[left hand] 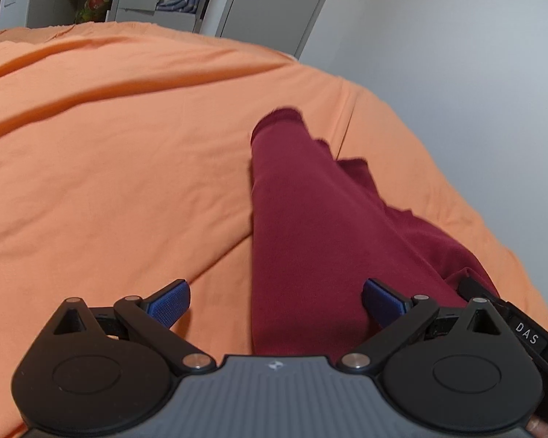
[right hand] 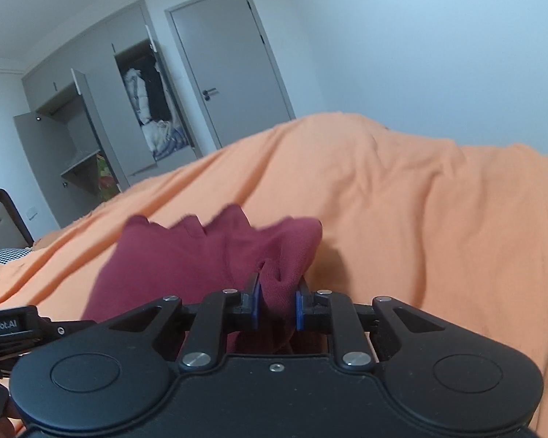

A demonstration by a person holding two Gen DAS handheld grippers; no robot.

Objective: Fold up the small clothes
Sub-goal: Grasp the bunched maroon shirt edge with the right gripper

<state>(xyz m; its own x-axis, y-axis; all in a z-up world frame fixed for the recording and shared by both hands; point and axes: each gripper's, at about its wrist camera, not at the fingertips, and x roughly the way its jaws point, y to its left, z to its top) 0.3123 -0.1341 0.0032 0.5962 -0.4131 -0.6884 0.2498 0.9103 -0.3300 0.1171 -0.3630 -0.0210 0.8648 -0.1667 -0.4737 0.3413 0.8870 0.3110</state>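
A dark red garment (left hand: pixel 310 219) lies stretched lengthwise on the orange bed sheet (left hand: pixel 109 146), its far end a narrow cuff. My left gripper (left hand: pixel 276 301) hovers over the garment's near end, open wide, with its blue pads (left hand: pixel 170 303) apart and nothing between them. In the right wrist view the same red garment (right hand: pixel 201 255) is bunched up, and my right gripper (right hand: pixel 277 306) is shut on a gathered fold of it. Part of the right gripper shows at the right edge of the left wrist view.
The orange sheet (right hand: pixel 420 200) covers the whole bed, with wrinkles. Beyond the bed stand grey wardrobes (right hand: pixel 102 116) with open doors and clothes inside, a closed grey door (right hand: pixel 233 65), and white walls. A checked fabric (right hand: pixel 3 257) lies at the bed's far left.
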